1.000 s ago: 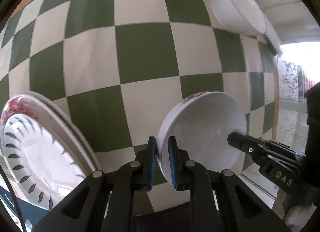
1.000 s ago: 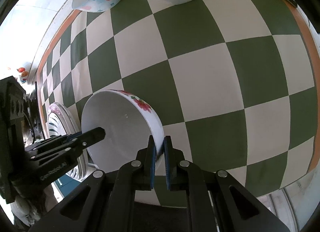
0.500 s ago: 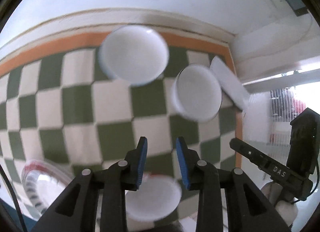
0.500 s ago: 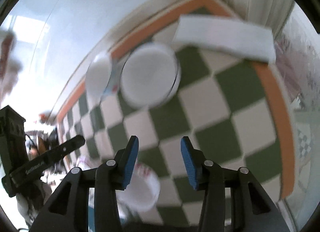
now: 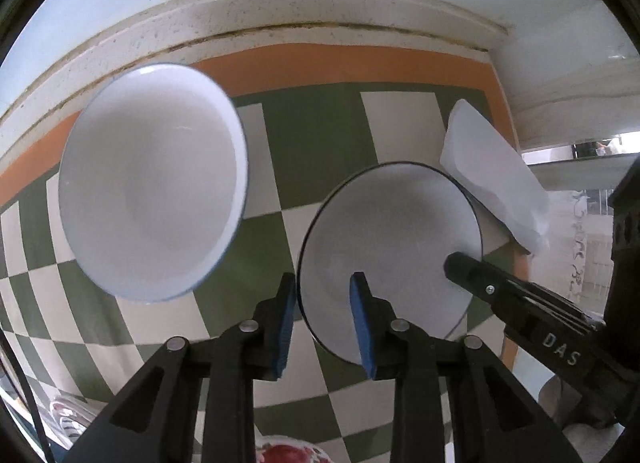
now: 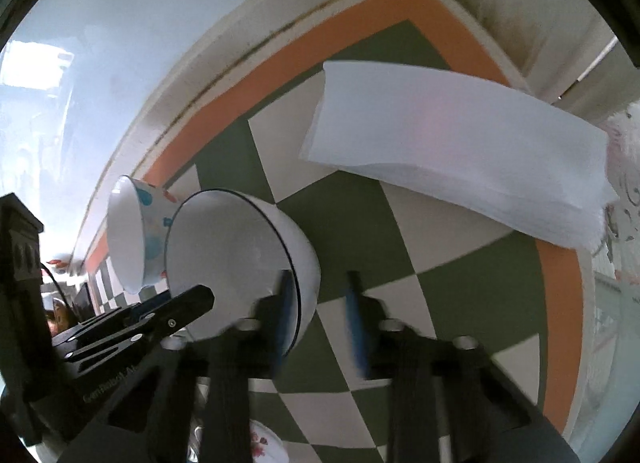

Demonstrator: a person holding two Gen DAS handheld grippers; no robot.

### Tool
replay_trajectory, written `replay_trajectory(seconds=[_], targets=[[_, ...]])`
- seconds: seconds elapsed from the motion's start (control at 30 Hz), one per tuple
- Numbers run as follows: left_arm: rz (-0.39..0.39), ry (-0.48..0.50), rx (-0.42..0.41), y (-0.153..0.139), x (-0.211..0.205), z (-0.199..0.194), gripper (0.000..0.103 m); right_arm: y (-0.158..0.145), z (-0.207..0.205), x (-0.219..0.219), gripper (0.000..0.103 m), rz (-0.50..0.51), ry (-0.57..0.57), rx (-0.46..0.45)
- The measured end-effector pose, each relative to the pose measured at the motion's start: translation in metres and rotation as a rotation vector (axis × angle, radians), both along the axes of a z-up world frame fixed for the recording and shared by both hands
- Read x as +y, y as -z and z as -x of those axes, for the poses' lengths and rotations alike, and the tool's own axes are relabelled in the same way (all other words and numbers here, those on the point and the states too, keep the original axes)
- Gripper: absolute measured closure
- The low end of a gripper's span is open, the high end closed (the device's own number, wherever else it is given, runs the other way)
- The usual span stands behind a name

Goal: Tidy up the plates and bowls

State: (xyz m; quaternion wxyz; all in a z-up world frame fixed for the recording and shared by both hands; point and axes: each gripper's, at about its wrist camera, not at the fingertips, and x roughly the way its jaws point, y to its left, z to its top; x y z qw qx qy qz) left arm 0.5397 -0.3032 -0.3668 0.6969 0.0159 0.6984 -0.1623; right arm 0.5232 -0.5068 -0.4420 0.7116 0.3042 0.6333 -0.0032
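Green-and-cream checked cloth with an orange border covers the desk (image 5: 332, 151), which runs up to a pale wall. On it, largest first, lie a white folded sheet or pad (image 6: 460, 151) near the far corner, a blue-rimmed bowl (image 5: 154, 187) with hearts and dots on its outside, and a black-rimmed white bowl (image 5: 390, 251) just beside it. The floral rim of another dish (image 6: 266, 441) shows at the bottom edge of both views.

Both claws are spread wide and hold nothing. The left claw (image 5: 322, 327) straddles the near left rim of the black-rimmed bowl, one blue pad outside the wall and one over the inside. The right claw (image 6: 320, 319) sits at the opposite rim, its left pad against or just beside the wall and its right pad over bare cloth; that view is blurred, so contact cannot be told.

The step in hand looks like a two-sided pickup of this bowl. To do it well, each claw should seat its rim deep between the pads before closing, and both should close together so the bowl does not skid into its neighbour. Glazed ware is slippery, so a level, slow lift matters.
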Motion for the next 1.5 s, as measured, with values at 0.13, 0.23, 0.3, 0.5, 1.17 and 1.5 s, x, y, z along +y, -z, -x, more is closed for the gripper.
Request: replay_trajectory(seconds=[0.13,0.23,0.3,0.5,1.17,1.5], targets=[[-0.003,-0.002,0.0,-0.001,0.003,-0.002,0.086,0.0,-0.005,0.006,0.093,0.039,-0.018,-0.006],[-0.008,0.001,-0.01,-0.003,0.003,0.0,0.086,0.0,-0.005,0.009,0.094,0.05,-0.026,-0.004],[-0.007,0.004,-0.016,-0.008,0.004,0.003,0.086,-0.002,-0.003,0.011,0.093,0.052,-0.027,-0.008],[0.011,0.025,-0.046,-0.031,0.013,0.019,0.086,-0.019,0.01,0.02,0.093,0.056,-0.036,-0.031],[0.055,0.028,-0.086,-0.086,0.109,0.146,0.086,-0.095,0.165,0.12,0.092,0.032,-0.133,-0.074],[0.004,0.031,-0.028,-0.05,0.129,0.175,0.086,-0.056,0.193,0.149,0.092,0.03,-0.149,-0.013]])
